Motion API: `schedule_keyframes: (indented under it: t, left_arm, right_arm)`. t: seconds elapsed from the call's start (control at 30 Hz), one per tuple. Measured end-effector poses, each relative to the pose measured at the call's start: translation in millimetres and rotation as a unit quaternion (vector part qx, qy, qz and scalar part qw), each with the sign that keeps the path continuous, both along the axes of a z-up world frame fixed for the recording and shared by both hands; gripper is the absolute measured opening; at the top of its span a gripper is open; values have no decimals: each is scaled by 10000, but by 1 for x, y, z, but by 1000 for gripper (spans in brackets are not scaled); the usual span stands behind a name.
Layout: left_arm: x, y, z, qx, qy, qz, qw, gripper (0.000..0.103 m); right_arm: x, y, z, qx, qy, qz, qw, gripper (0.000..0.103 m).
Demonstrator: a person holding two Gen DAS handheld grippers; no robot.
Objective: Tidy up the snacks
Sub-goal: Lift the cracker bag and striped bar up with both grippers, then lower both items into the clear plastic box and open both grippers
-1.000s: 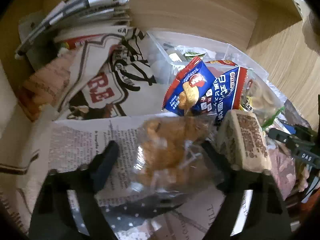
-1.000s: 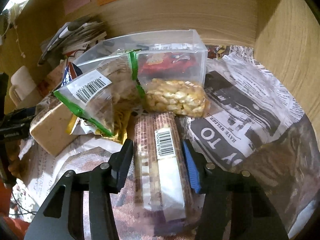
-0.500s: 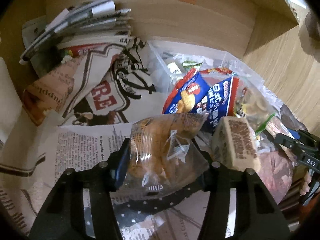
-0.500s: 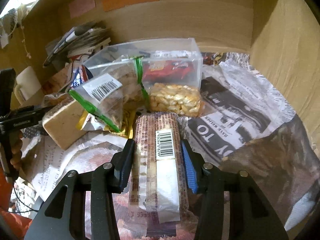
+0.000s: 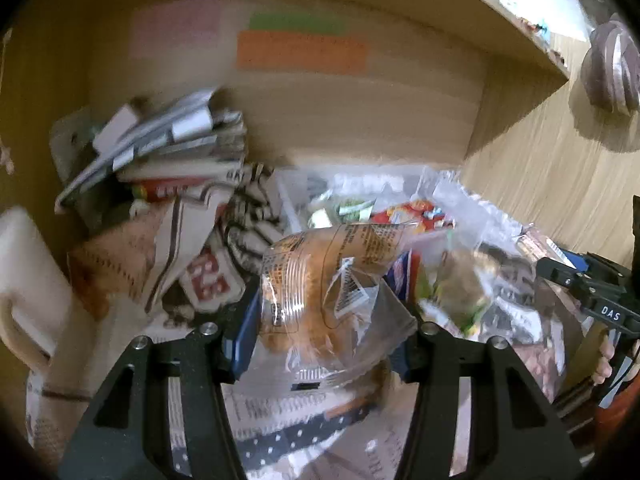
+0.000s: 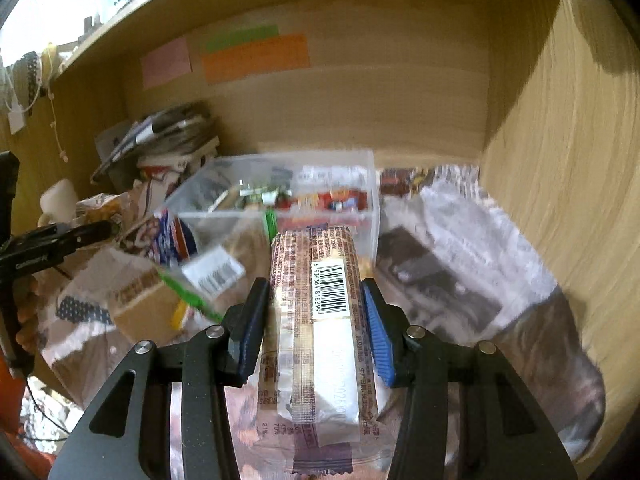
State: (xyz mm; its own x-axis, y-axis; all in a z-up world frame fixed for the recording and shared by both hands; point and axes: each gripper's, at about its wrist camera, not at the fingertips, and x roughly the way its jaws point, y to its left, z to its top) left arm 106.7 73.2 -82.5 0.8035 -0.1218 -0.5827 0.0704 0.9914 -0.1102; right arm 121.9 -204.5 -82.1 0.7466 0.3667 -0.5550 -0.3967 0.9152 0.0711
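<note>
Gripping clear snack bag [image 5: 320, 292] in left claw [image 5: 326, 334], biscuit pack [image 6: 320, 320] in right claw [image 6: 314, 328]

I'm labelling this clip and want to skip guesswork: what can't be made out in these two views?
- Sticky notes, both views: writing blurred.
- Clear bin, both views: contents blurred; front hidden by the biscuit pack.
- Bag of orange snacks, left wrist view: label smeared, glare.
- Biscuit pack, right wrist view: near end hidden below the frame edge.
- Snack pile, right wrist view: motion-blurred.

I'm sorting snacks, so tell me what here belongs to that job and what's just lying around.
Job: clear bag of fried snacks in the left claw; long biscuit pack in the right claw; clear bin.

Lying about: newspapers; paper stack; sticky notes.
</note>
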Motion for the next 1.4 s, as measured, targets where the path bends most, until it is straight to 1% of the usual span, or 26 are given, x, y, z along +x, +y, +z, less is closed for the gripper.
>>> schedule_keyframes:
  t: [0.17,0.33,0.53,0.67,0.93,1.13,1.4]
  left_arm:
    - [14,-8,22,59,-239,-32,9997,54]
    - [30,-17,34,69,-361,-124,9992,54]
    - [55,-30,43,102,-432,-218,9988,54]
    - [73,-37,44,121,-423,-282,9986,54]
    - [105,-45,37,146,-268,-373,9988,54]
    - [133,-44,21,106,95,-489,9987,54]
    - [161,-47,-5,188,613,-526,9966,54]
  right_arm:
    - [8,8,19,11,-310,72,9995,43]
    - [19,14,35,105,-559,147,9983,43]
    - [39,27,47,153,-707,259,9970,43]
    - [53,35,50,164,-718,319,9968,43]
    - [83,51,48,151,-560,416,9975,43]
    - [112,60,36,59,-221,447,9987,43]
    - [144,71,10,-199,304,429,9984,43]
